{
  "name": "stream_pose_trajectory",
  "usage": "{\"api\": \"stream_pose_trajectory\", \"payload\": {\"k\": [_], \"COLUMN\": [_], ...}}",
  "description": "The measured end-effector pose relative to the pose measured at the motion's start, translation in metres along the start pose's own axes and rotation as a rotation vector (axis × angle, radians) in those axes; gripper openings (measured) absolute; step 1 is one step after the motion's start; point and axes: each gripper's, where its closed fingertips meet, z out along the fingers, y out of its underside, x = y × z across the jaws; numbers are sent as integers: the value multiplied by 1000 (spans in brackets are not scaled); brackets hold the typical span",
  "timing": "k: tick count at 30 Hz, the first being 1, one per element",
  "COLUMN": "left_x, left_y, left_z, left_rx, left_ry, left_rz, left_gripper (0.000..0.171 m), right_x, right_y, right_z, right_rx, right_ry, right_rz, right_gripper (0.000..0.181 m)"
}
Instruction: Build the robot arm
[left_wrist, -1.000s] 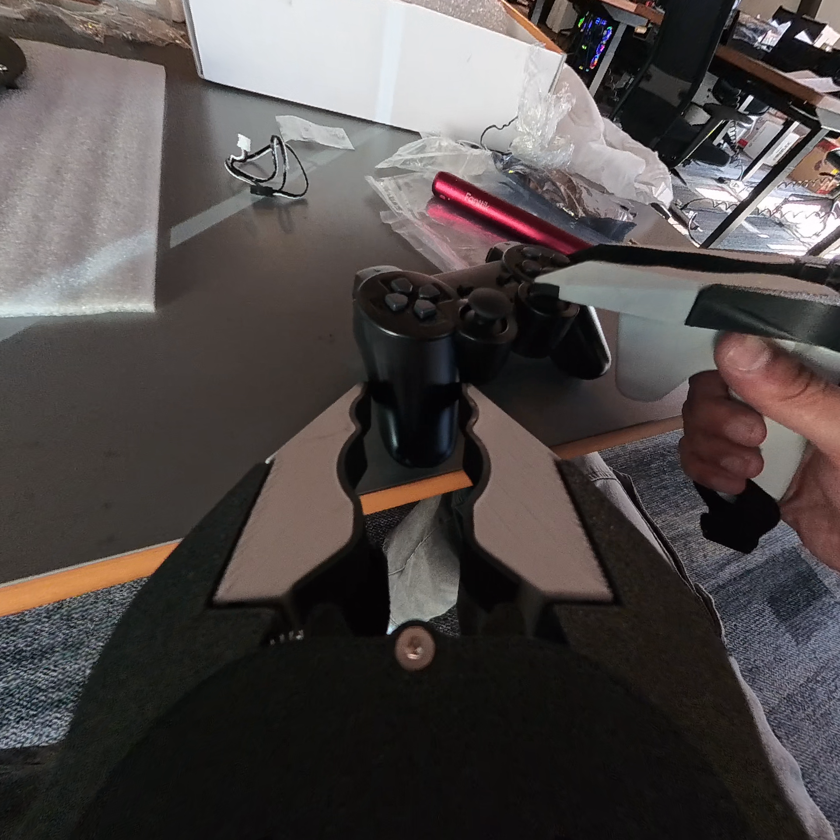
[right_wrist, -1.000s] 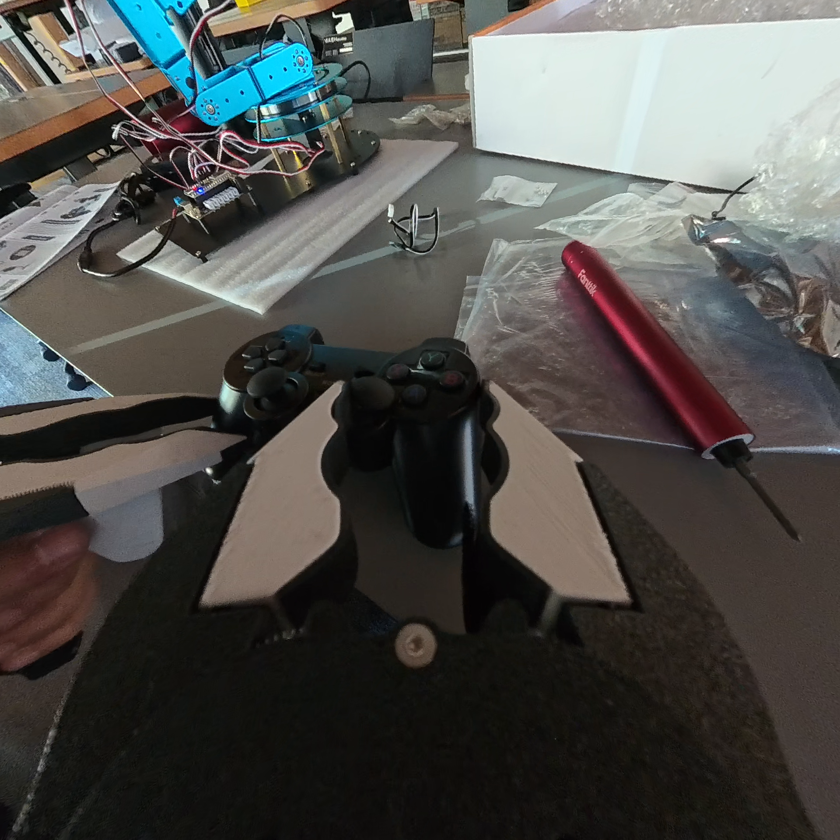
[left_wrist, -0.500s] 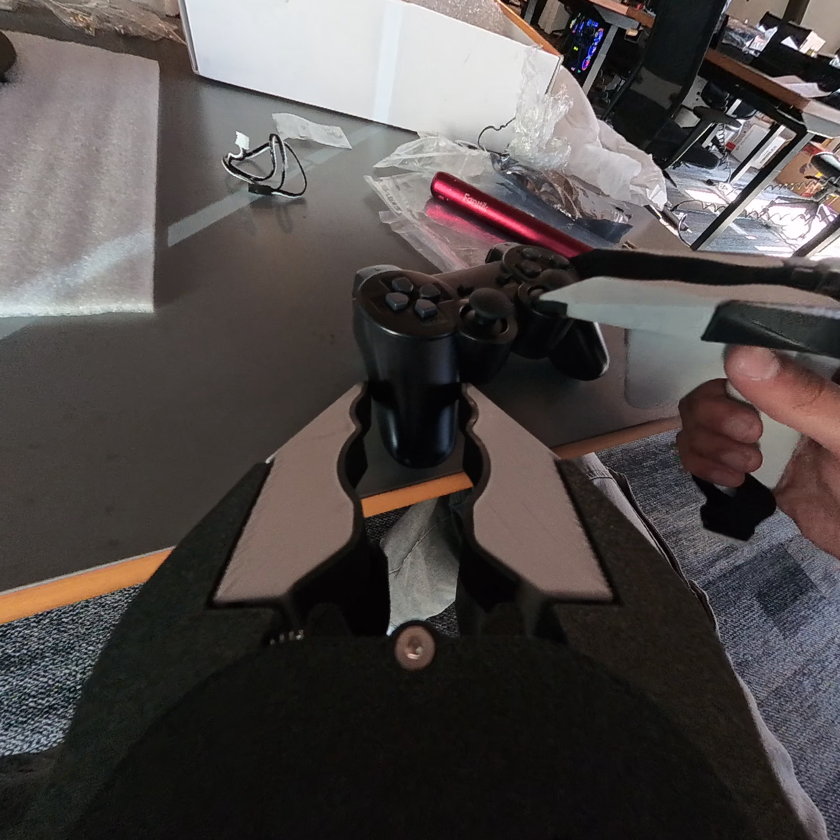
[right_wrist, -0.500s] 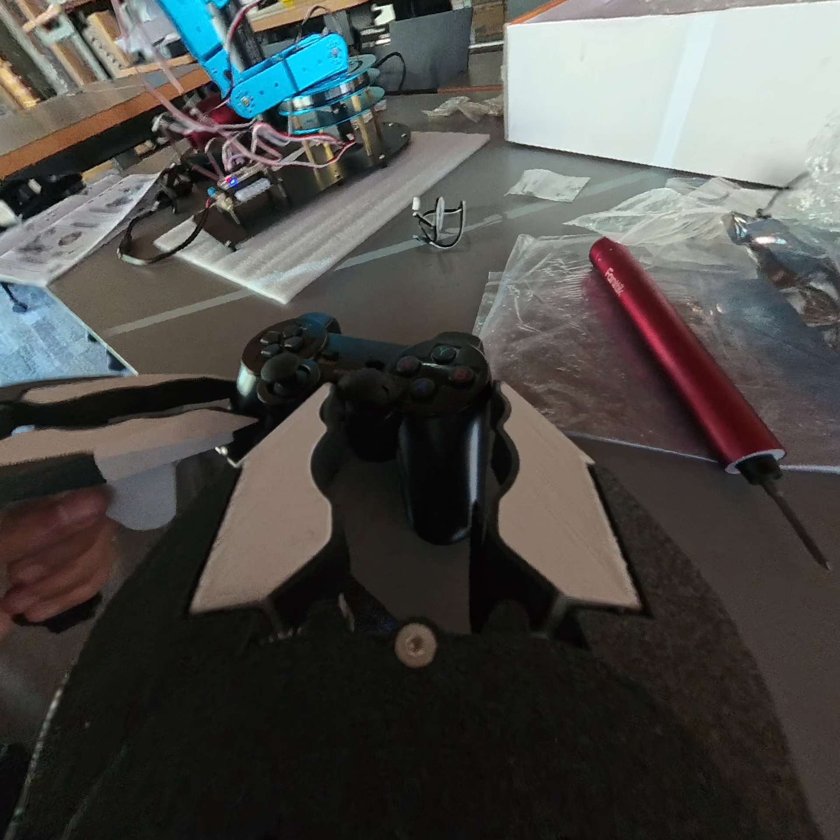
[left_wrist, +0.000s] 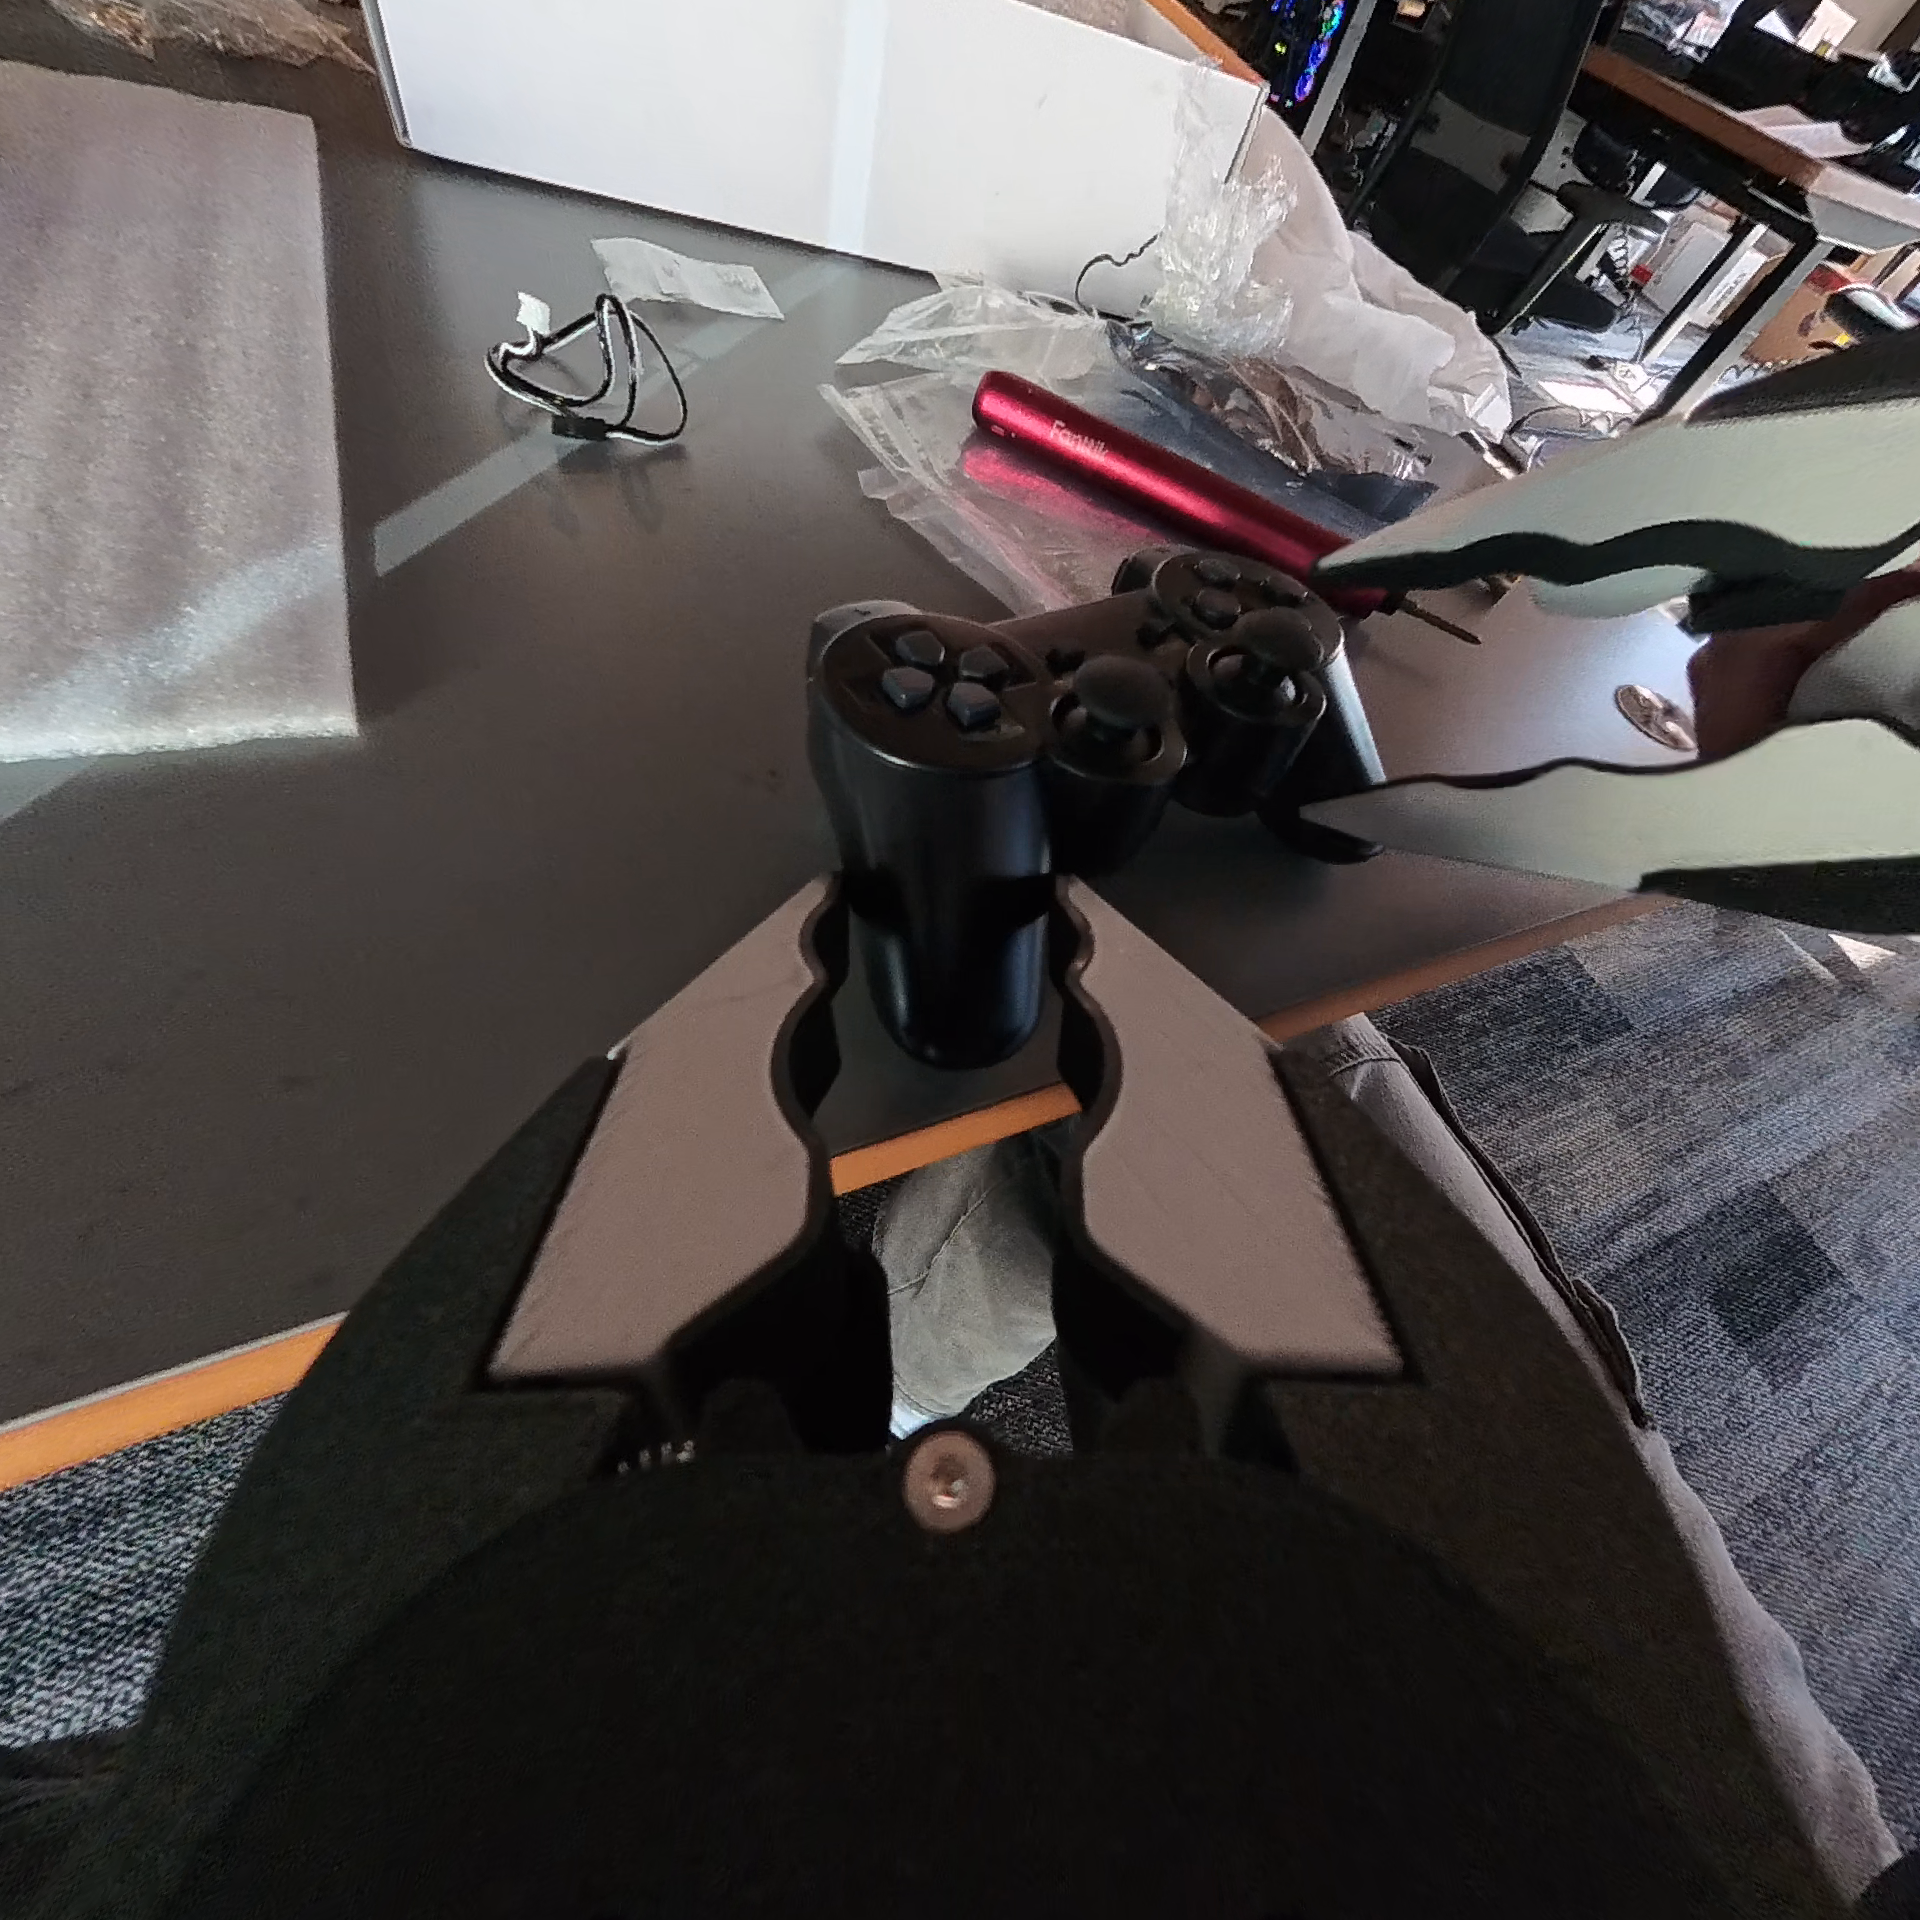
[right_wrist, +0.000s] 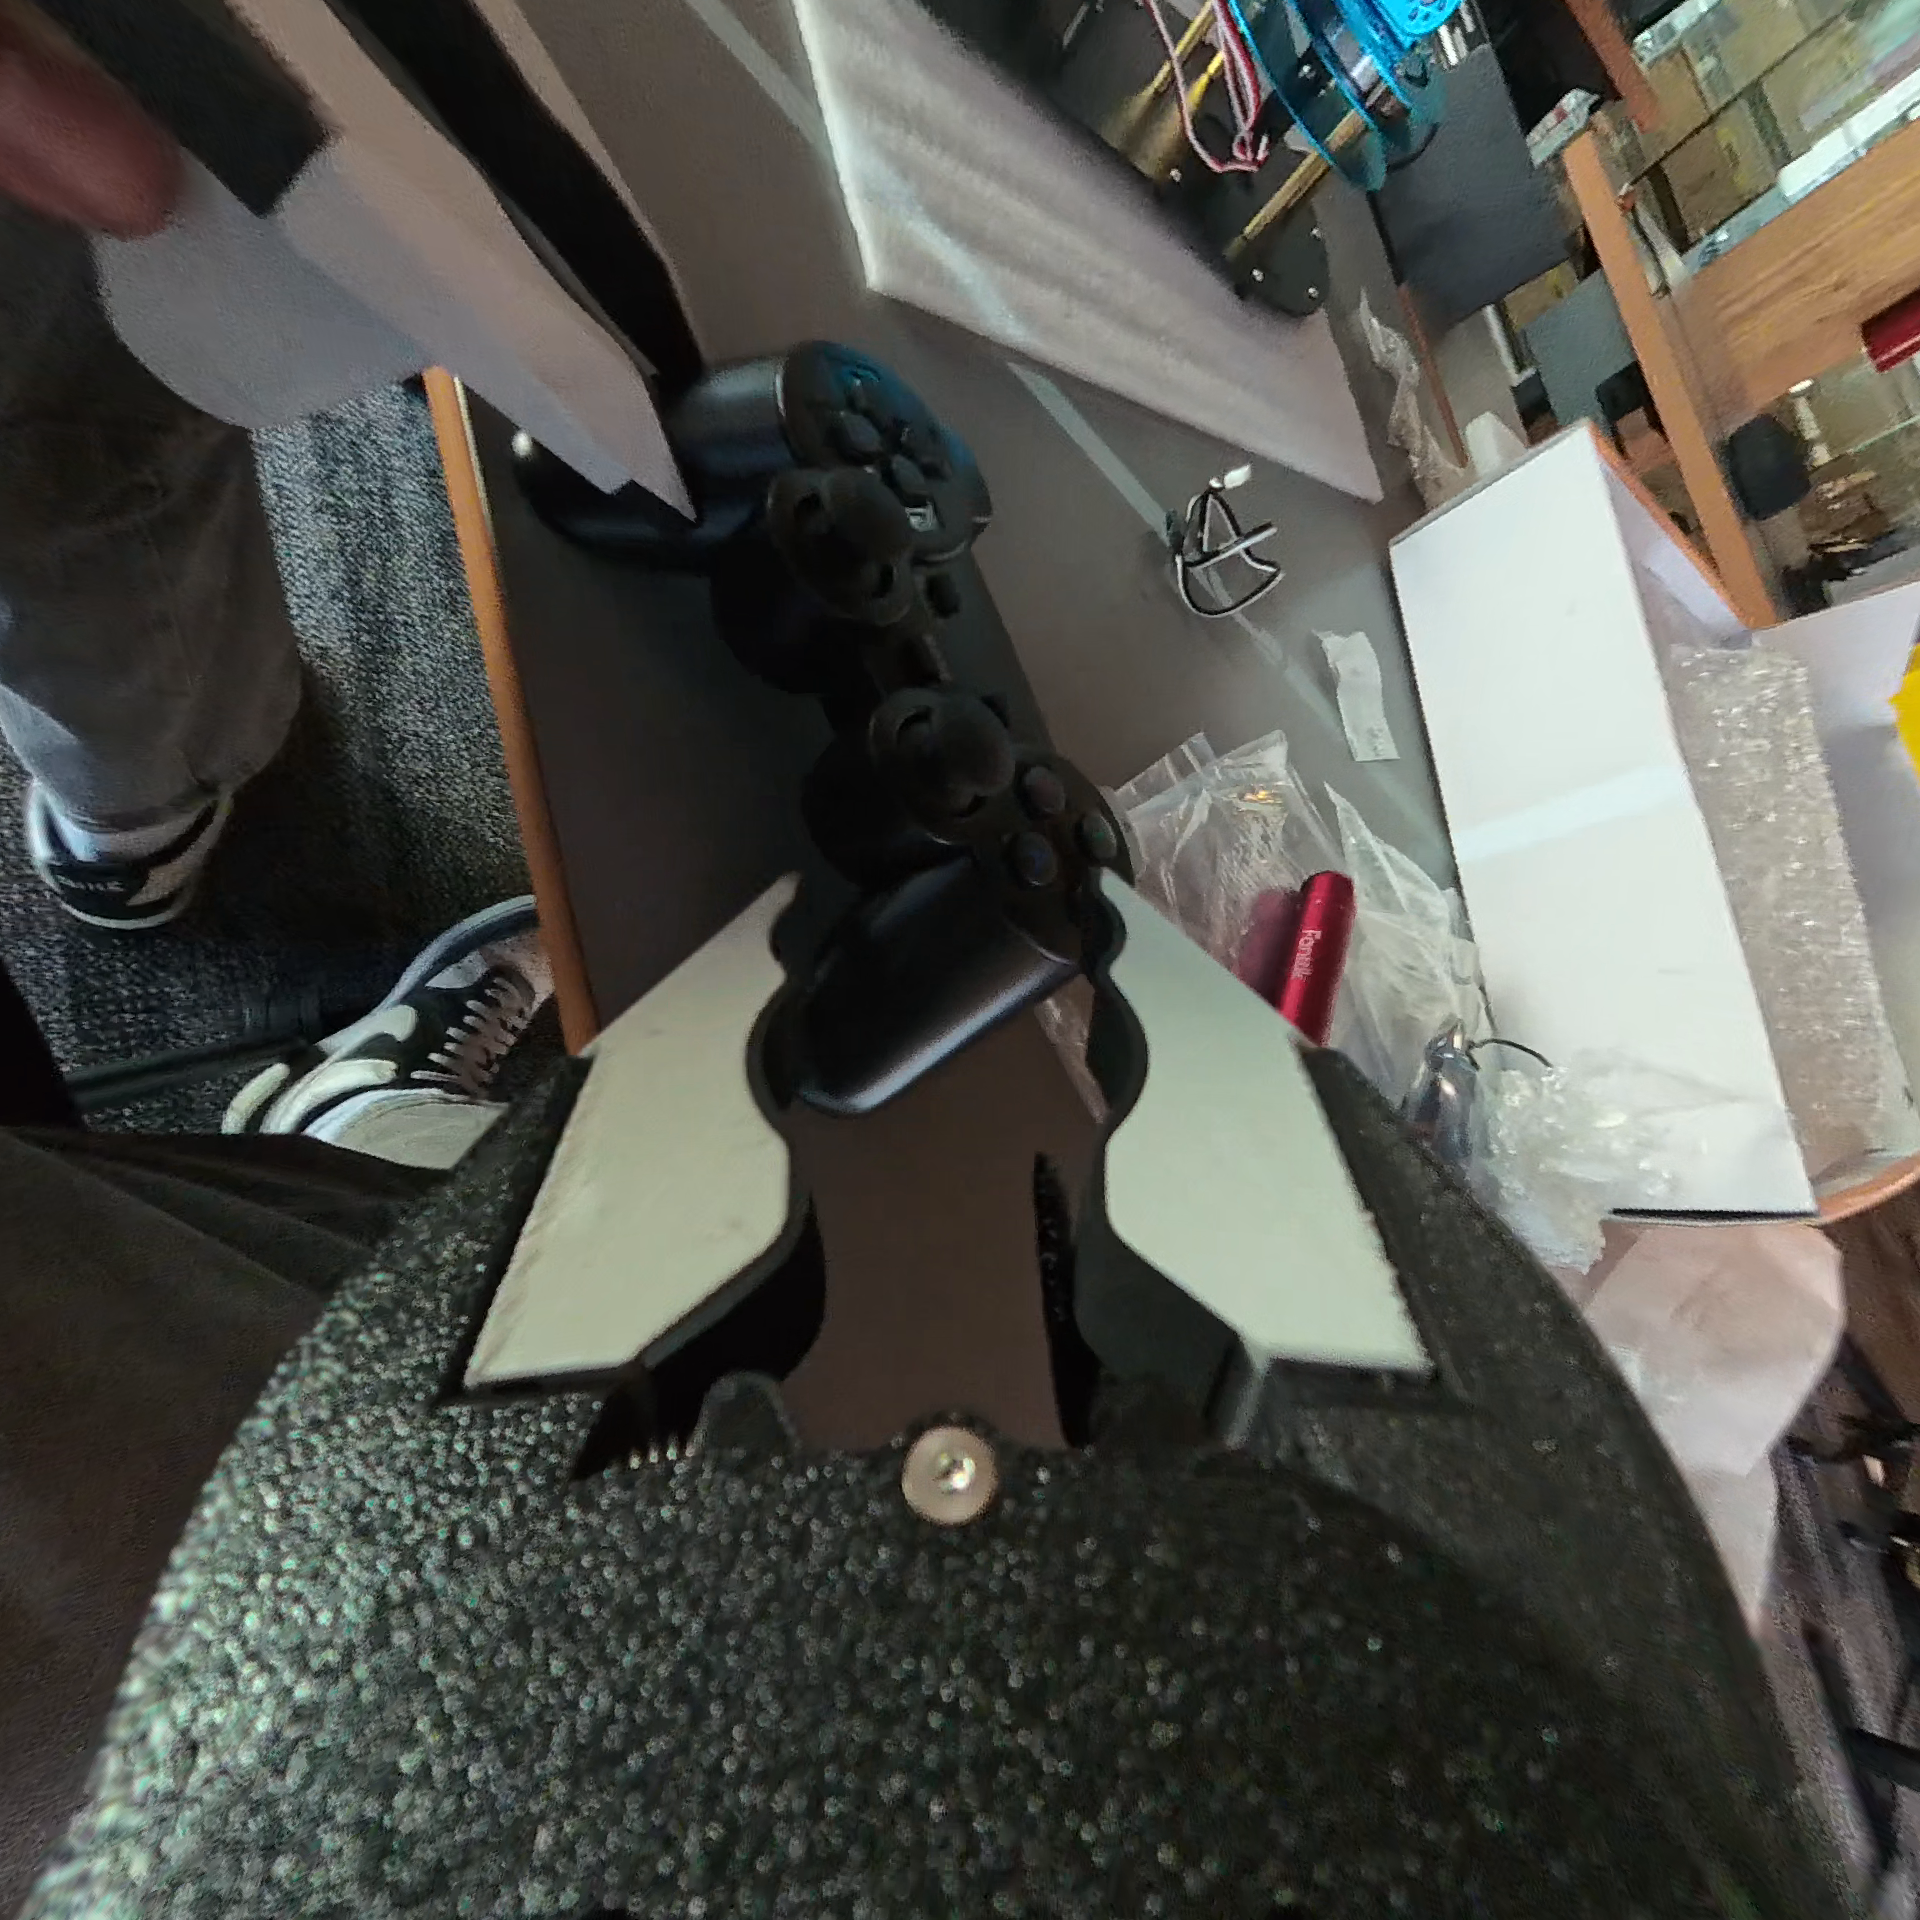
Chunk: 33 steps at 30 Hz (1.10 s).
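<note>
A black game controller (left_wrist: 1039, 707) lies near the front edge of the dark table (left_wrist: 312, 935). My left gripper (left_wrist: 945, 883) is shut on its left handle, one finger on each side. In the left wrist view my right gripper (left_wrist: 1320, 686) comes in from the right, rolled on its side. One of its jaws is over the controller's right face and the other is under the right handle. In the right wrist view the scene is turned about a quarter turn. There the right gripper (right_wrist: 951, 894) closes on the right handle of the controller (right_wrist: 883, 582). A hand holds each gripper.
A red cylindrical tool (left_wrist: 1143, 478) lies on clear plastic bags (left_wrist: 935, 436) just behind the controller. A white box (left_wrist: 779, 114), a foam sheet (left_wrist: 156, 416) and a small cable loop (left_wrist: 603, 384) lie farther back. A blue robot arm (right_wrist: 1340, 94) stands on the foam. A person's shoes (right_wrist: 395, 1049) are below the table edge (right_wrist: 488, 665).
My right gripper has rolled about a quarter turn around the right handle, so its jaws now stand one above the other. The left gripper and the controller have barely moved.
</note>
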Motion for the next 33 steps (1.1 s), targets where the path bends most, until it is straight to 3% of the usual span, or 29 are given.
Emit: {"api": "stream_pose_trajectory", "payload": {"k": [8, 12, 13, 15, 18, 22, 26, 29, 33], "left_x": [-1, -4, -5, -18, -86, -197, -309, -355, -384], "left_y": [-1, -6, -9, -15, -12, 8, 57, 92, 122], "left_z": [2, -3, -14, -47, -114, -208, -286, -326, -359], "left_rx": [3, -3, 5, 30, 40, 131, 257, 336, 396], "left_ry": [3, 12, 23, 28, -111, -288, -577, -687, -756], "left_rz": [-10, -10, -19, -49, -111, -233, -275, -369, -456], "left_gripper": [37, 44, 52, 53, 53, 53, 53, 53, 52], "right_x": [-2, -9, -12, -22, -61, -130, -192, -219, -234], "right_y": [-3, -21, -30, -55, -103, -182, -256, -305, -356], "right_z": [-6, -26, -32, -41, -34, 11, 70, 113, 165], "right_rx": [46, 210, 254, 350, 445, 520, 492, 483, 474], "right_ry": [44, -23, -48, -86, -258, -547, -789, -885, -929], "right_rz": [19, 339, 410, 500, 568, 577, 492, 404, 376], "right_gripper": [47, 47, 48, 48, 45, 50, 48, 48, 48]}}
